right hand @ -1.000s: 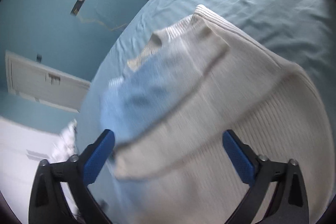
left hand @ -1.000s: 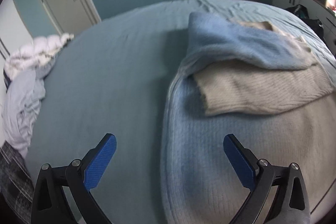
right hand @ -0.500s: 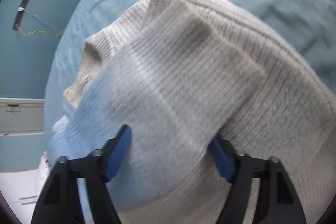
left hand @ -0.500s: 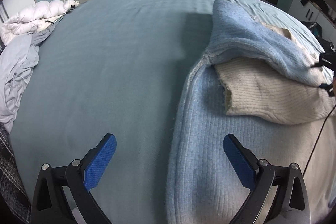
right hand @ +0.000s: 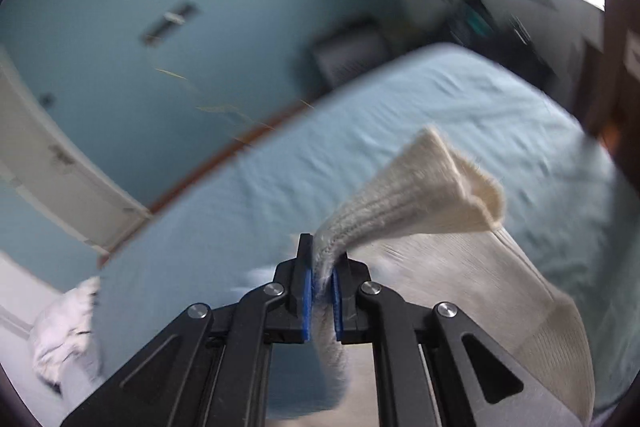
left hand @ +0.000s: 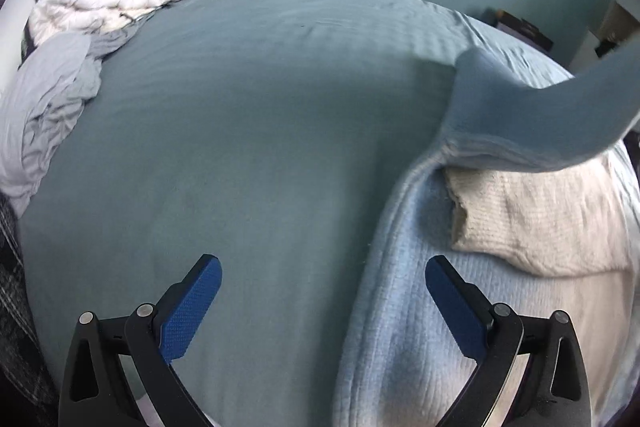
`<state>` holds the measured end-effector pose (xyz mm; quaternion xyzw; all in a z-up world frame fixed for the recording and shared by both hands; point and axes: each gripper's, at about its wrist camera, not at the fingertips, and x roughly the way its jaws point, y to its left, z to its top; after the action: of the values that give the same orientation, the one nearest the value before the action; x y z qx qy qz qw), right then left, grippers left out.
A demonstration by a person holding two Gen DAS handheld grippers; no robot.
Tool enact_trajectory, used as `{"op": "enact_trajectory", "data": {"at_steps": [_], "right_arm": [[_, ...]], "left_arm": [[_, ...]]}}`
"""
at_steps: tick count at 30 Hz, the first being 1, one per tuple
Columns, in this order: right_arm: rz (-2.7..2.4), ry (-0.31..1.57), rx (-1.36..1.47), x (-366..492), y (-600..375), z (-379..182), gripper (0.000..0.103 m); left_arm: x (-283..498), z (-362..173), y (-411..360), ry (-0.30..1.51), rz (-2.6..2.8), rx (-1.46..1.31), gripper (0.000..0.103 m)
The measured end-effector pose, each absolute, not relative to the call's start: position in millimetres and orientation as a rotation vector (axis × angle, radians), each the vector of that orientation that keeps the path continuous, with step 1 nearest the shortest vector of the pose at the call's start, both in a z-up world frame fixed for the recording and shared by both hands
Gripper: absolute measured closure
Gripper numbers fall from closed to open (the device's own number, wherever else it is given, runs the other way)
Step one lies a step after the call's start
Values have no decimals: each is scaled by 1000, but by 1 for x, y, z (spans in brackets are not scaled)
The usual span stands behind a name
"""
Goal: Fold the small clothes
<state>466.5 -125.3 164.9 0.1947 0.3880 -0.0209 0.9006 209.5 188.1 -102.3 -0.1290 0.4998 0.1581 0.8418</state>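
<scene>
Knitted blue-and-cream sweater (left hand: pixel 460 307) lies on the bed (left hand: pixel 260 147), its sleeve (right hand: pixel 420 195) pinched tight in my right claw (right hand: pixel 322 287) and lifted, left claw (left hand: pixel 320 311) wide open and empty, so next I judge I must carry the sleeve across the body.

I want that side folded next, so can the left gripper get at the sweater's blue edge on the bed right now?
Probably yes. The left gripper is open, and the sweater edge lies bare between its fingers, nothing covering it. The right gripper holds the sleeve lifted clear.
</scene>
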Motion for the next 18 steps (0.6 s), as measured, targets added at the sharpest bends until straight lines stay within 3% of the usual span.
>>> {"op": "enact_trajectory", "data": {"at_steps": [4,7,18], "right_arm": [[46,695,363,442,-68,237,99],[79,655,326,423,-49,261,99],[-115,660,221,420,-142,203,99]], "left_arm": [[205,-100,195,1051,322,-312,0],[203,-94,195,1037,318,-307,0],[199,-88,182,1031,289,-280,0]]}}
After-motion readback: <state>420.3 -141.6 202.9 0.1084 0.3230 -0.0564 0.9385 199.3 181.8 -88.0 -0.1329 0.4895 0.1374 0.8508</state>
